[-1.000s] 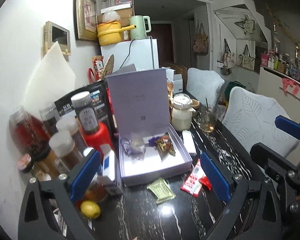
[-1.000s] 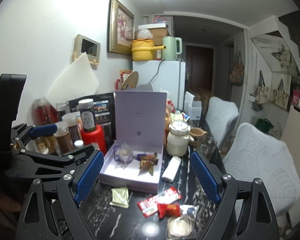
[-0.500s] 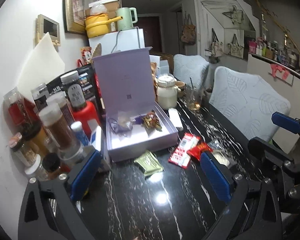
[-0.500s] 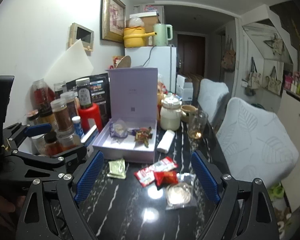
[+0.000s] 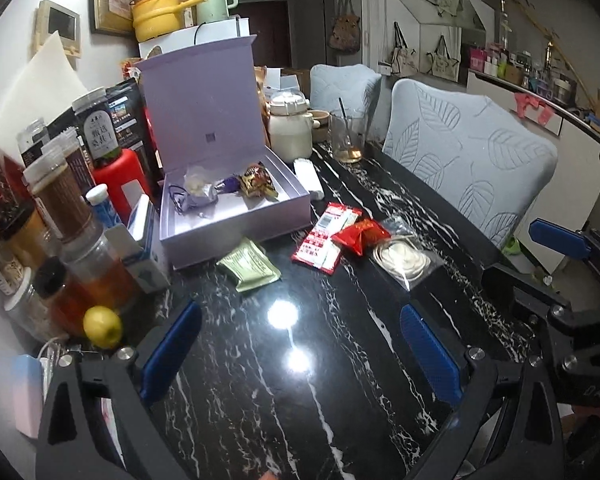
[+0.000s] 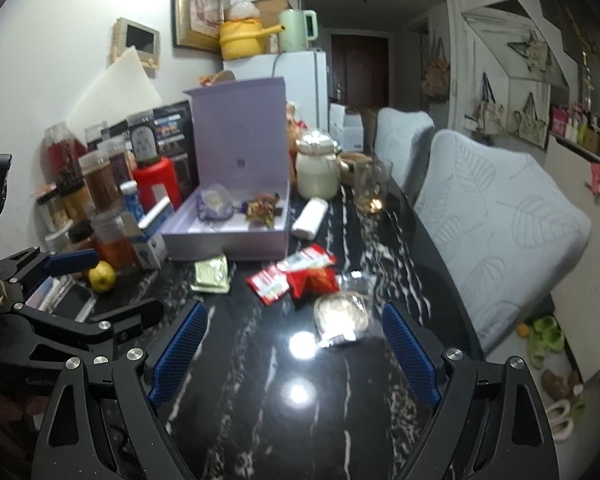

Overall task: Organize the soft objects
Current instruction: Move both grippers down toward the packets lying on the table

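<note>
As both grippers, left gripper [image 5: 296, 354] and right gripper [image 6: 296, 356], are sinking wide and empty, loose snack packets [image 5: 326, 238] are nearing, unboxed.

Both grippers have been lowered toward the black marble-patterned table [image 5: 260, 380], the left gripper [image 5: 300, 356] and right gripper [image 6: 296, 354] now tilted further down, more bare tabletop being shown between their blue pads.
</note>
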